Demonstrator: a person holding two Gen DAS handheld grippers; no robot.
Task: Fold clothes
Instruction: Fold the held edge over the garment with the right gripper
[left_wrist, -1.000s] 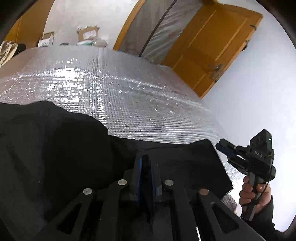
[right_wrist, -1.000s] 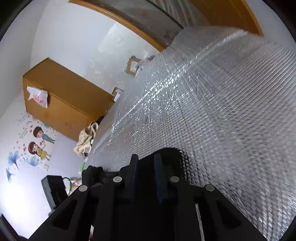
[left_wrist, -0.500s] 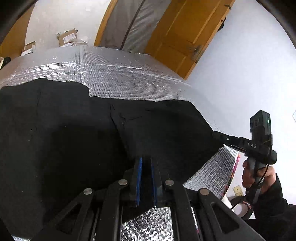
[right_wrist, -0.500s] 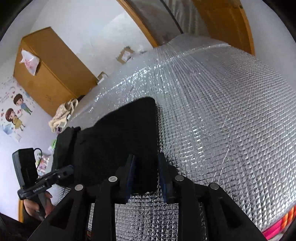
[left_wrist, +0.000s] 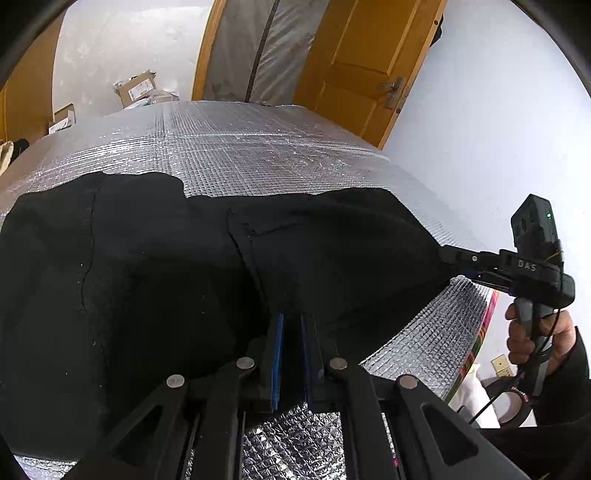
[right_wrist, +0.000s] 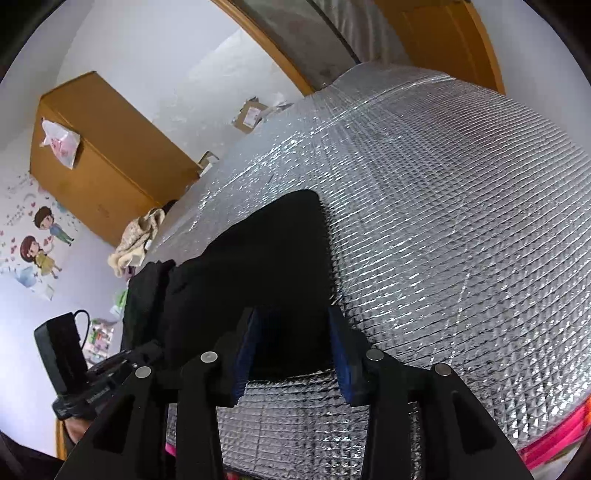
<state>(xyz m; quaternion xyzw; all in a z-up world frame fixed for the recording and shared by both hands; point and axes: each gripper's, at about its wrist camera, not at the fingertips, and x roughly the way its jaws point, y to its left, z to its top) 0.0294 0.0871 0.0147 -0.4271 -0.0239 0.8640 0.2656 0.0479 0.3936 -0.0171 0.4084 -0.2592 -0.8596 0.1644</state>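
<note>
A black garment (left_wrist: 147, 277) lies spread flat on a bed covered in silver foil (left_wrist: 258, 147). At its near hem my left gripper (left_wrist: 291, 321) is shut, its blue pads pinching the black cloth. In the left wrist view my right gripper (left_wrist: 448, 264) sits at the garment's right corner, held by a person's hand (left_wrist: 524, 332). The right wrist view shows the right gripper (right_wrist: 291, 325) with jaws opening wide. The garment's corner (right_wrist: 266, 258) lies loose between the pads, which do not press on it.
The foil sheet (right_wrist: 443, 221) stretches far beyond the garment. Its near edge shows a pink striped border (right_wrist: 554, 443). A wooden door (left_wrist: 362, 66), cardboard boxes (left_wrist: 136, 86), a wardrobe (right_wrist: 103, 158) and a beige cloth heap (right_wrist: 136, 240) surround the bed. A tape roll (left_wrist: 509, 402) lies below.
Both grippers drew the garment toward the bed's near edge, and it now lies flat. The right jaws went from pinching the cloth to standing wide apart around it.
</note>
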